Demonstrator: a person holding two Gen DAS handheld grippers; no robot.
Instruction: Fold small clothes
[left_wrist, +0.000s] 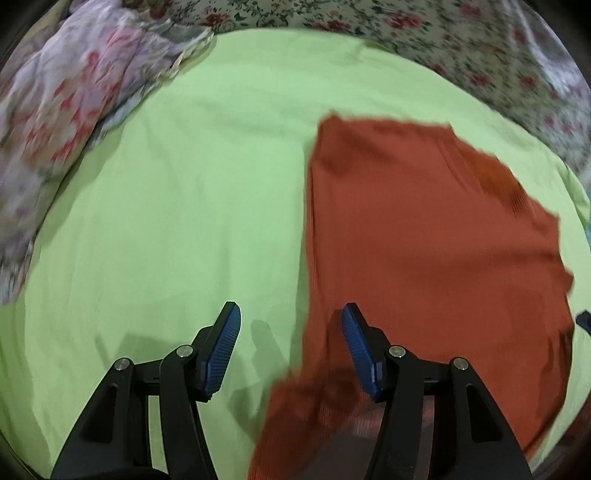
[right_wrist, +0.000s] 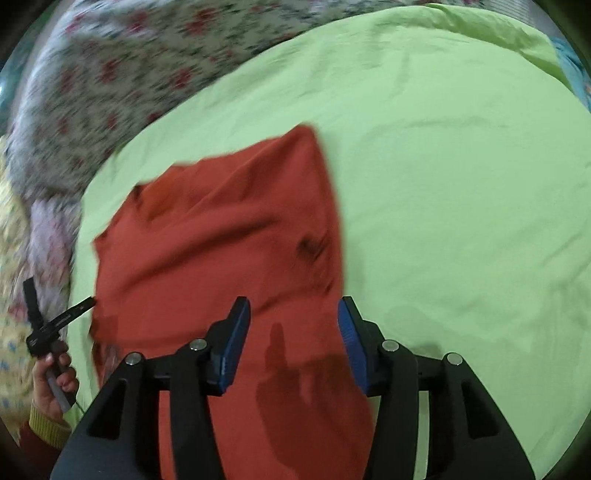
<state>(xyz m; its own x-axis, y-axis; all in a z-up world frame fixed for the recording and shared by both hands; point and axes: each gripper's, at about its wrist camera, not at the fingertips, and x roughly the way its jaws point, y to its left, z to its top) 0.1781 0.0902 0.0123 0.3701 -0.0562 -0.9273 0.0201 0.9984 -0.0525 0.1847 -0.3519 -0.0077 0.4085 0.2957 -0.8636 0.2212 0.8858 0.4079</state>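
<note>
At the far left a crumpled floral cloth (left_wrist: 70, 96) is heaped at the edge of the light green sheet (left_wrist: 184, 206), and a flowered bedspread (left_wrist: 461, 40) runs along the far side. The left gripper (left_wrist: 291, 325) hangs over the sheet with its jaws spread and nothing between them; one blue pad (left_wrist: 223, 350) is over bare green, the other (left_wrist: 360, 354) over the left border of the rust-red garment (left_wrist: 424, 240). That garment lies flat on the sheet, right of the left gripper, folded into a long panel running near to far (its edges are blurred).

From the right wrist view the same rust-red garment (right_wrist: 221, 240) sits left of centre on the green sheet (right_wrist: 461, 184). The right gripper (right_wrist: 293, 325) is just above its near end, jaws spread, pinching nothing; its shadow falls on the cloth. At the far left edge a person's hand (right_wrist: 53, 387) grips the other tool's handle.
</note>
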